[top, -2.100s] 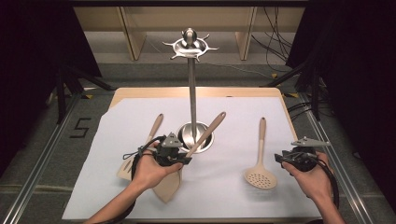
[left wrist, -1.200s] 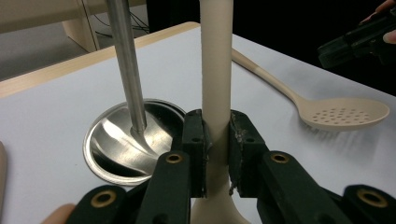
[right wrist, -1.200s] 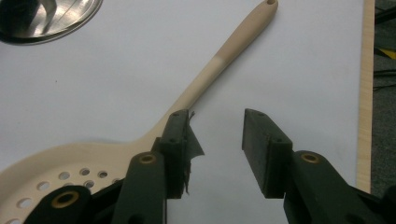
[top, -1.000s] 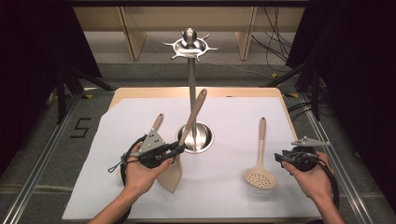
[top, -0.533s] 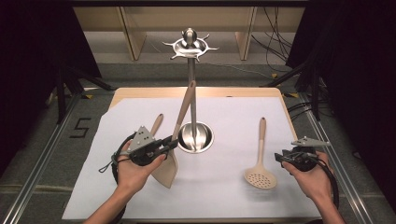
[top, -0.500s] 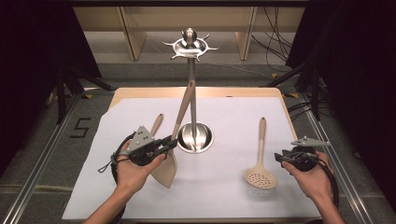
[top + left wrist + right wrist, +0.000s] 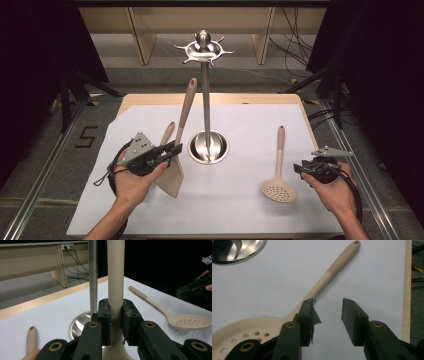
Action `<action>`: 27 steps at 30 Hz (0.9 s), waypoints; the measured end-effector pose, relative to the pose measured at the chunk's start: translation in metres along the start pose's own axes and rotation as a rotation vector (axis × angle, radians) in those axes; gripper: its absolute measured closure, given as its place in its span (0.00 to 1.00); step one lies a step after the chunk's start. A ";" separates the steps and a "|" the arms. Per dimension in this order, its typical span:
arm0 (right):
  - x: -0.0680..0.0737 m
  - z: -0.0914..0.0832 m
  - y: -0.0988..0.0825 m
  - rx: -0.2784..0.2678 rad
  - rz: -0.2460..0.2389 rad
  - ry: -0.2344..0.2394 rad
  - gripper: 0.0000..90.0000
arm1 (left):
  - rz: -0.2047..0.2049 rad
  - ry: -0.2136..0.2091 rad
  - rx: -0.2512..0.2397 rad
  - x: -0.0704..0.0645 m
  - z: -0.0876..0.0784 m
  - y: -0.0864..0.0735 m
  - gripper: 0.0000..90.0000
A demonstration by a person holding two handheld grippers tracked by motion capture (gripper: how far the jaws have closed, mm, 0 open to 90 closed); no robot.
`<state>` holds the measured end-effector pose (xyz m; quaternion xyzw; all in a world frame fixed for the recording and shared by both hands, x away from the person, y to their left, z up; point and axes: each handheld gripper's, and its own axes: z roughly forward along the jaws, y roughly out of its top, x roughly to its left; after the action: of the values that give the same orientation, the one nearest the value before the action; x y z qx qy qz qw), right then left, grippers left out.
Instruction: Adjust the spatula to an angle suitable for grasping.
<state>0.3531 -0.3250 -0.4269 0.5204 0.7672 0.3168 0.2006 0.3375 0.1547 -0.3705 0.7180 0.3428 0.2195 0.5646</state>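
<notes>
Left gripper (image 7: 167,151) clamped on the beige spatula (image 7: 175,172) handle, spatula held near upright just left of the steel rack pole (image 7: 205,100), blade low over the white sheet (image 7: 240,200). Right gripper (image 7: 306,167) jaws apart, nothing between them, resting just right of the slotted spoon (image 7: 278,184) lying flat.
</notes>
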 end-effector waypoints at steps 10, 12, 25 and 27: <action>-0.001 0.002 0.000 -0.013 -0.022 -0.006 0.69 | 0.001 0.021 -0.039 0.006 -0.009 0.009 0.86; -0.001 0.002 0.000 -0.014 -0.025 -0.005 0.69 | 0.004 0.027 -0.037 0.006 -0.010 0.011 0.86; -0.001 0.002 0.000 -0.012 -0.026 -0.002 0.69 | 0.012 0.047 -0.072 0.010 -0.018 0.022 0.86; -0.001 0.002 0.000 -0.012 -0.024 -0.001 0.69 | 0.012 0.049 -0.076 0.010 -0.018 0.023 0.86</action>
<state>0.3548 -0.3252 -0.4288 0.5099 0.7716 0.3186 0.2077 0.3371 0.1715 -0.3447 0.6924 0.3437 0.2532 0.5816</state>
